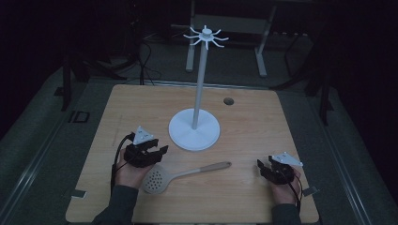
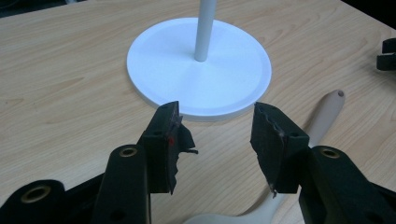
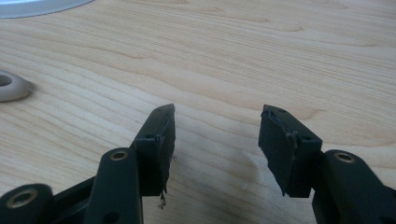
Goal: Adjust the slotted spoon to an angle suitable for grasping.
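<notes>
**Left gripper over the spoon, both sets of jaws apart**

In the high view the left gripper (image 1: 157, 152) sits at lower left of the frame, held in a hand (image 1: 129, 174) that comes up from the bottom edge. Its jaws stand apart with nothing clamped between them. Just below and right of it lies the spoon (image 1: 180, 175), a pale slotted one, bowl at lower left and handle running right toward the frame's middle, flat on the worktop (image 1: 253, 122).

In the left gripper view the gripper (image 2: 217, 128) has bare wood in the gap, while the spoon (image 2: 322, 121) passes under the right-hand jaw, handle tip at centre right.

Above the spoon, at centre frame in the high view, stands the white rack (image 1: 194, 130): a round base, a thin pole and a ring of hooks at the top.

At lower right the right gripper (image 1: 263, 168) rests near the worktop's edge, well apart from the spoon's handle tip. In the right gripper view its jaws (image 3: 217, 133) are open over bare wood, the handle tip (image 3: 11, 86) at far left.
</notes>
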### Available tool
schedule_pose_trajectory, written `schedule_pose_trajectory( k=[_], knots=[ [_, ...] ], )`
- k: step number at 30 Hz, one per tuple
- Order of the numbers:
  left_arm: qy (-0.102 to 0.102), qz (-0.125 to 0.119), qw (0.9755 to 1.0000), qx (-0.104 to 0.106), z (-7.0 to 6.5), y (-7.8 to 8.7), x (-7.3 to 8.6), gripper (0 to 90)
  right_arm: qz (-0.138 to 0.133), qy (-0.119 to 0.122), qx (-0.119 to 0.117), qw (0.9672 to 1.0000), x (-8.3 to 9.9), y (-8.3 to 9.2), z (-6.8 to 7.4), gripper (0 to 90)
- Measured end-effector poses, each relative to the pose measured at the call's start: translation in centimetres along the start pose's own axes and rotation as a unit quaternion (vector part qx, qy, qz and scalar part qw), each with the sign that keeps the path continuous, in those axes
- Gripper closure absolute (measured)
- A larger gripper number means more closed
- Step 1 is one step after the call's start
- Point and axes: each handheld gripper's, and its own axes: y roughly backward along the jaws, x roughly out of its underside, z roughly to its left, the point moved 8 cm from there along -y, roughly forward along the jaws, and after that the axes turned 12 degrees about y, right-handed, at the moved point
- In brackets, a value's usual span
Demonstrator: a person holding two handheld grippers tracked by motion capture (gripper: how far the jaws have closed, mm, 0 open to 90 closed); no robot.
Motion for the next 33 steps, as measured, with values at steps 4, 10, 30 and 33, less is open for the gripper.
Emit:
schedule_pose_trajectory(
  k=[4, 10, 30, 33],
  knots=[
    [-0.005, 0.002, 1.0, 0.003, -0.3, -0.3, -0.2, 53.5, 0.0, 0.001, 0.0, 1.0, 0.0, 0.0, 0.0, 45.2],
    [-0.008, 0.005, 0.9999, 0.006, -0.5, -0.6, -0.5, 53.7, 0.0, -0.001, 0.001, 1.0, 0.0, 0.0, 0.0, 44.6],
    [-0.024, 0.016, 0.9994, 0.016, -1.6, -1.7, -1.3, 53.4, -0.002, -0.003, 0.0, 1.0, 0.0, 0.0, 0.0, 44.6],
    [-0.035, 0.021, 0.999, 0.02, -2.1, -1.9, -1.7, 53.5, -0.001, -0.005, 0.003, 1.0, 0.0, 0.0, -0.1, 43.2]
  ],
)
